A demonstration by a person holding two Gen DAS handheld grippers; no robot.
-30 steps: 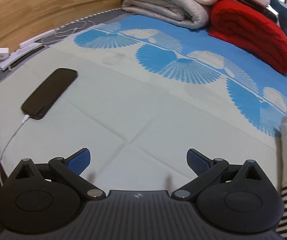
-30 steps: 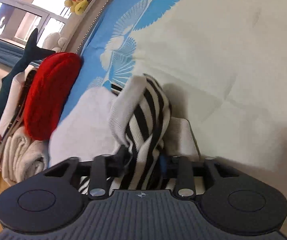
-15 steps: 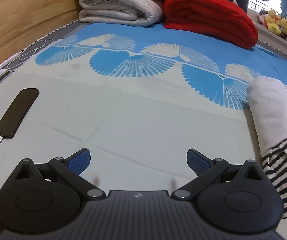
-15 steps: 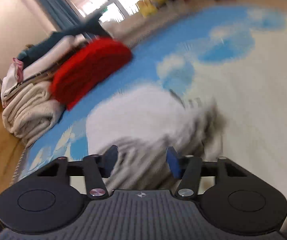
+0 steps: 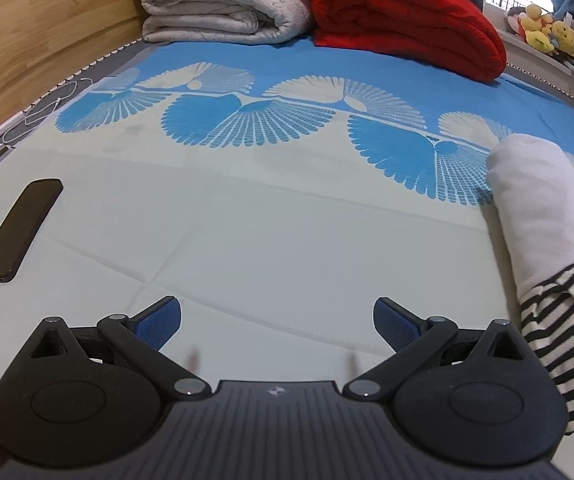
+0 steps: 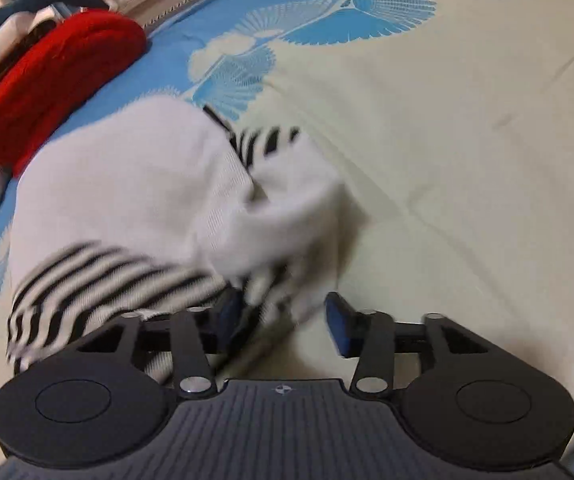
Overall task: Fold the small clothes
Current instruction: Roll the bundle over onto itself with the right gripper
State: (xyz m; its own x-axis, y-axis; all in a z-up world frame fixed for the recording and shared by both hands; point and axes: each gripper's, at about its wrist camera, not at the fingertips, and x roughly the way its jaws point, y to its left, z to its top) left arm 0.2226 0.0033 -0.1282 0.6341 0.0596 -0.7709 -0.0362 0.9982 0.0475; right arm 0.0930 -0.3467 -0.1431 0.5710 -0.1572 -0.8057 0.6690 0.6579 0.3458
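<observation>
I see the garment (image 6: 135,200) still bunched at frame left on the bed (image 6: 467,140), unfolded; right tool (image 6: 283,316) released, left tool (image 5: 277,320) released, empty.

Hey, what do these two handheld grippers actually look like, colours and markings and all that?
Both match: the left gripper and right gripper have matte black ribbed bodies, round side discs, silver pivot pins, a small centre logo and blue textured pads. No cables or sleeves show.

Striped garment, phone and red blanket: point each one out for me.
striped garment (image 6: 127,200), right wrist view, on its plain white panel.
phone (image 5: 21,230), left wrist view, middle of its dark face.
red blanket (image 5: 403,24), left wrist view, on its top fold.
</observation>
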